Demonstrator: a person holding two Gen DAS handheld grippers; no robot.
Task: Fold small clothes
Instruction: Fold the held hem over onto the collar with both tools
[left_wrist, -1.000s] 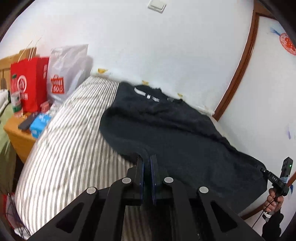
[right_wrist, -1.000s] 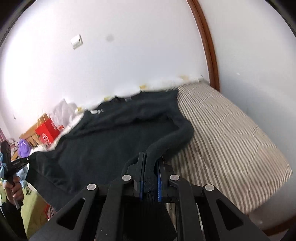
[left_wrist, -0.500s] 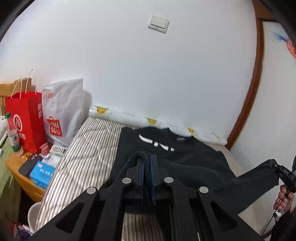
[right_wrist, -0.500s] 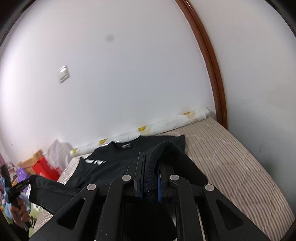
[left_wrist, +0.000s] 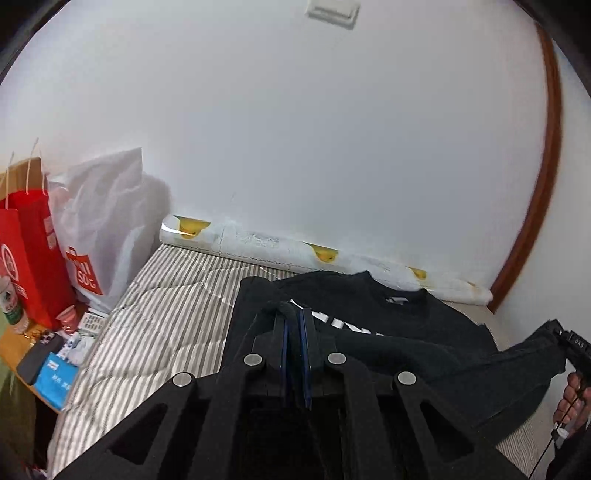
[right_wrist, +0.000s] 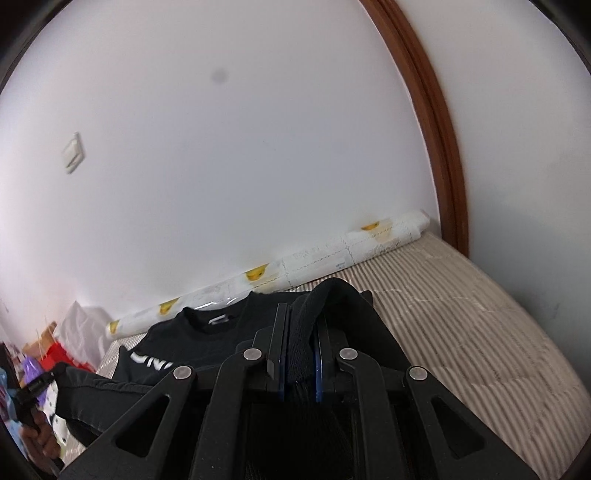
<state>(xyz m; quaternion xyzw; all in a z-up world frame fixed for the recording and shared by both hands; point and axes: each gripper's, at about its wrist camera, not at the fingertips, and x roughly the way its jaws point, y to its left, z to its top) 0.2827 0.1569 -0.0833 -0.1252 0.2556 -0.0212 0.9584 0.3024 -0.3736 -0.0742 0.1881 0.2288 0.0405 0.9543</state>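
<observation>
We start with the grey-and-white striped bed, which fills the lower half of both views. On it lies the black knit sweatshirt with white lettering: its collar end rests flat in the centre of the left wrist view, while its near hem is raised off the mattress toward us. We judge it soft, limp and fairly light; it will sag between grips, so the two hem corners are the places to hold.

The left tool, lower centre of its view, has its fingers nearly together on a thin edge of the fabric. The right tool, lower centre of its own view, is clamped on a thick bunched fold.

At the left edge of the left wrist view stand a red paper shopping bag and a white plastic bag.
</observation>
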